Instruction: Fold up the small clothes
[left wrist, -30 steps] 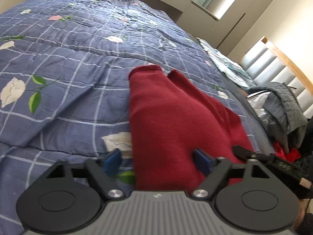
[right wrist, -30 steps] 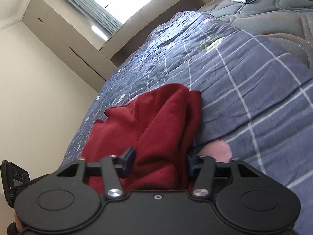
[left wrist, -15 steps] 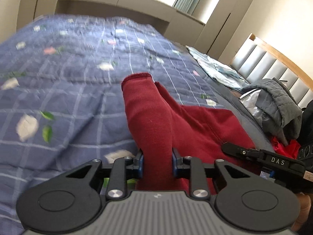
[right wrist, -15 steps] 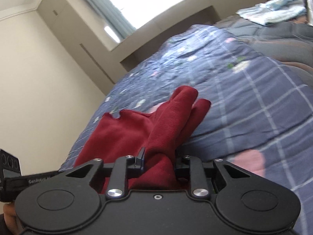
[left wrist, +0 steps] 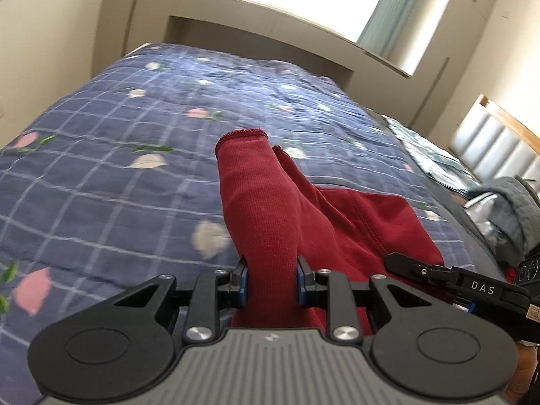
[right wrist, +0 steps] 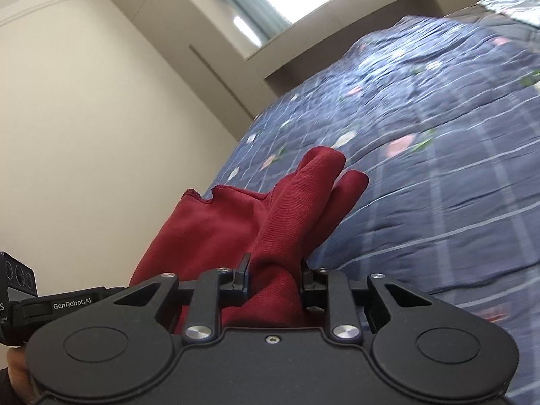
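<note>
A dark red knit garment [left wrist: 270, 216] is lifted off the blue floral quilt [left wrist: 118, 175]. My left gripper [left wrist: 271, 281] is shut on one gathered end of it, and its cuffed edge stands up ahead of the fingers. My right gripper [right wrist: 275, 278] is shut on another bunched end of the same red garment [right wrist: 287, 216], which stretches left toward the other gripper [right wrist: 20, 290]. The right gripper also shows at the right edge of the left wrist view [left wrist: 449, 276]. The garment's lower part is hidden behind the gripper bodies.
The quilt [right wrist: 438, 168] covers the whole bed. A grey jacket [left wrist: 506, 202] and folded light cloth [left wrist: 425, 148] lie near the padded headboard [left wrist: 489, 138]. A window ledge [left wrist: 270, 27] and a beige wall [right wrist: 101, 118] bound the bed.
Both grippers went from open around the red garment to shut on it, then lifted it off the quilt. Both views now tilt up toward the window.
</note>
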A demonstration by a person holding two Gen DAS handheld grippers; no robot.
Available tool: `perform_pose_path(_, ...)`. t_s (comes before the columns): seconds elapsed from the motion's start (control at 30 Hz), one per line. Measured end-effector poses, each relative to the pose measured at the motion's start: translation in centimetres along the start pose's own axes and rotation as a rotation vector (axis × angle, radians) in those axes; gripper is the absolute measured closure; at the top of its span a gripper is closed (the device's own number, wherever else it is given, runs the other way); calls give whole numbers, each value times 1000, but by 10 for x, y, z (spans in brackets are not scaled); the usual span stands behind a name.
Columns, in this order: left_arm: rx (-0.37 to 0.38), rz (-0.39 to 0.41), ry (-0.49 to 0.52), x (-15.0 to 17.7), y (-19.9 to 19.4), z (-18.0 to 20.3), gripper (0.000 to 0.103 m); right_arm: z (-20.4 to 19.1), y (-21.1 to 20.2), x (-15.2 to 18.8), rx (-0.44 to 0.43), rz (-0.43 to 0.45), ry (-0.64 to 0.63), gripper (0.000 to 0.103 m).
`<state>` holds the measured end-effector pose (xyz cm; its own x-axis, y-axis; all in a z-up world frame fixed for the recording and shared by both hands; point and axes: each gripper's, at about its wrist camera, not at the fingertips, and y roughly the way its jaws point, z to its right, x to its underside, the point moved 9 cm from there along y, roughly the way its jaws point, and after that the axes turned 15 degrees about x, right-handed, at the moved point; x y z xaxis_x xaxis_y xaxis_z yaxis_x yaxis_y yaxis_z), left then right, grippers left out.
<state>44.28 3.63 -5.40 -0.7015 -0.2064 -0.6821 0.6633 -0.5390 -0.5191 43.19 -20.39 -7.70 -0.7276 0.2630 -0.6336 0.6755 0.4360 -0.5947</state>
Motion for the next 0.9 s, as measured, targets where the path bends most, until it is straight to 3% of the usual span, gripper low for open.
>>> perform_pose_path(0.17, -19, -1, -47, 8, -6, -34, 75, -18, 21, 15, 22, -28, -29, 77)
perform_pose_path(0.43, -8, 1, -113, 27, 3, -59, 72, -13, 28, 28, 73, -44, -65, 74)
perform_pose_path(0.57, -24, -7, -152, 30, 5, -66, 60, -13, 27, 29, 116, -30, -108, 62)
perform_pose_path(0.6, -32, -9, -164, 30, 4, -68, 58, -14, 26, 29, 133, -21, -126, 54)
perform_pose_path(0.7, -51, 5, -184, 28, -5, -69, 42, -14, 14, 28, 174, 20, -165, 32)
perform_pose_path(0.77, -64, 31, -176, 25, -16, -66, 27, -15, 2, 27, 188, 45, -179, 26)
perform_pose_path(0.9, -90, 73, -139, 19, -42, -54, 13, -20, -31, 22, 204, 107, -183, 11)
